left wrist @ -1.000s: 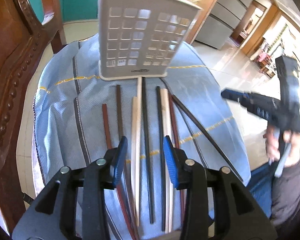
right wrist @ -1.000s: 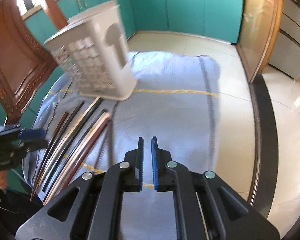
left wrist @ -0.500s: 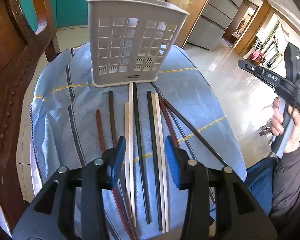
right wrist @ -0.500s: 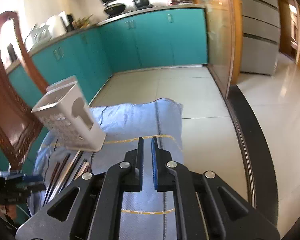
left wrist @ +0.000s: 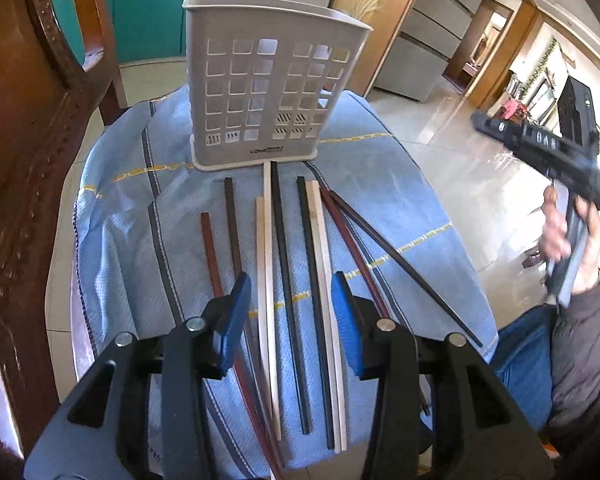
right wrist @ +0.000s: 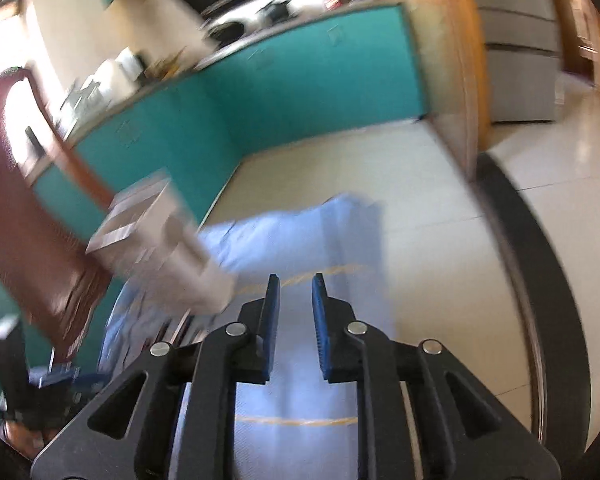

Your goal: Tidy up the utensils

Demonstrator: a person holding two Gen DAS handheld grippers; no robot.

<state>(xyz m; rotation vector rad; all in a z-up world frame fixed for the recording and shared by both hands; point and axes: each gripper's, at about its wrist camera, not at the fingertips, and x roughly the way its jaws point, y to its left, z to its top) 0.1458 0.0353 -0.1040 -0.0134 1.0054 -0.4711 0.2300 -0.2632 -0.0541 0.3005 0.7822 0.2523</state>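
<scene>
A: Item, left gripper [left wrist: 288,312]: how did it stand?

B: Tilted down over the blue cloth [left wrist: 400,200], jaws parted, nothing between the pads. The chopsticks [left wrist: 278,248] lay side by side beneath and ahead of it, tips toward the white slotted holder [left wrist: 268,92] standing upright at the cloth's far end.

A: Item, right gripper [right wrist: 296,308]?

B: Raised off to the side in a hand [left wrist: 560,236], jaws just opening, empty; its view was blurred.

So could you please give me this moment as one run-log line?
left gripper: open over chopsticks, none held | right gripper: jaws just opening, empty, off to the side | basket: upright on cloth
</scene>
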